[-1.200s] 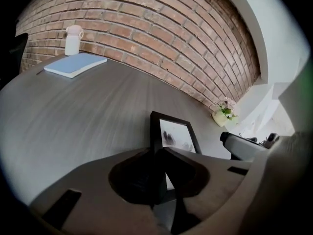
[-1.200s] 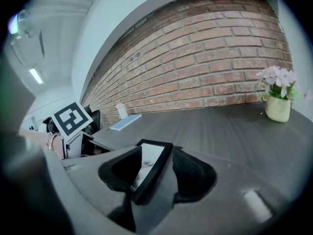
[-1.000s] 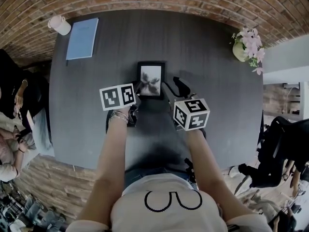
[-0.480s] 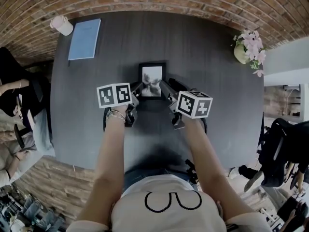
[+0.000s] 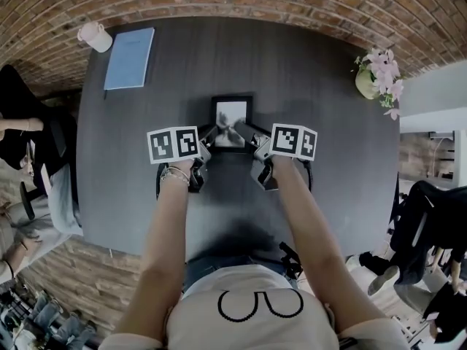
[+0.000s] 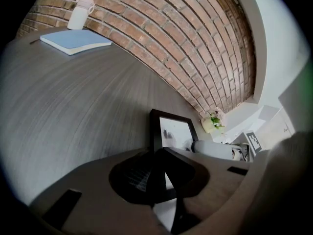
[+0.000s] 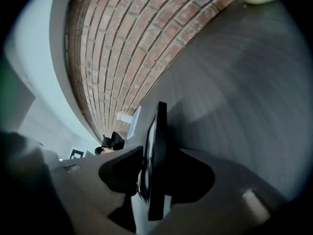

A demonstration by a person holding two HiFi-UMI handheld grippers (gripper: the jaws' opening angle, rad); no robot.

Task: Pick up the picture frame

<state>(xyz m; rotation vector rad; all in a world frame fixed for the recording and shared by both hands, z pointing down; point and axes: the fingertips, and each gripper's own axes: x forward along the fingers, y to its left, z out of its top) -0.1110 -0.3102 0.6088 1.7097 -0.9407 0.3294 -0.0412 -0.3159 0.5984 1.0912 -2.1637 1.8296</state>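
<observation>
The black picture frame point(image 5: 230, 121) with a pale print sits at the middle of the dark table point(image 5: 321, 166). My left gripper point(image 5: 207, 138) is shut on the frame's left edge. In the left gripper view that edge point(image 6: 155, 131) runs in between the dark jaws of the left gripper point(image 6: 159, 176). My right gripper point(image 5: 252, 140) has come to the frame's right edge. Its jaws have just been closing a little. In the right gripper view the frame point(image 7: 157, 146) shows edge-on between the jaws of the right gripper point(image 7: 154, 180), which still stand wider than it.
A blue notebook point(image 5: 128, 57) and a white lidded cup point(image 5: 93, 36) lie at the table's far left corner. A vase of pink flowers point(image 5: 376, 75) stands at the far right. A brick wall runs behind the table. People sit to the left.
The right gripper has dropped and rolled, bringing its marker cube level and its jaws around the frame's right edge. The left gripper and the frame have stayed put.
</observation>
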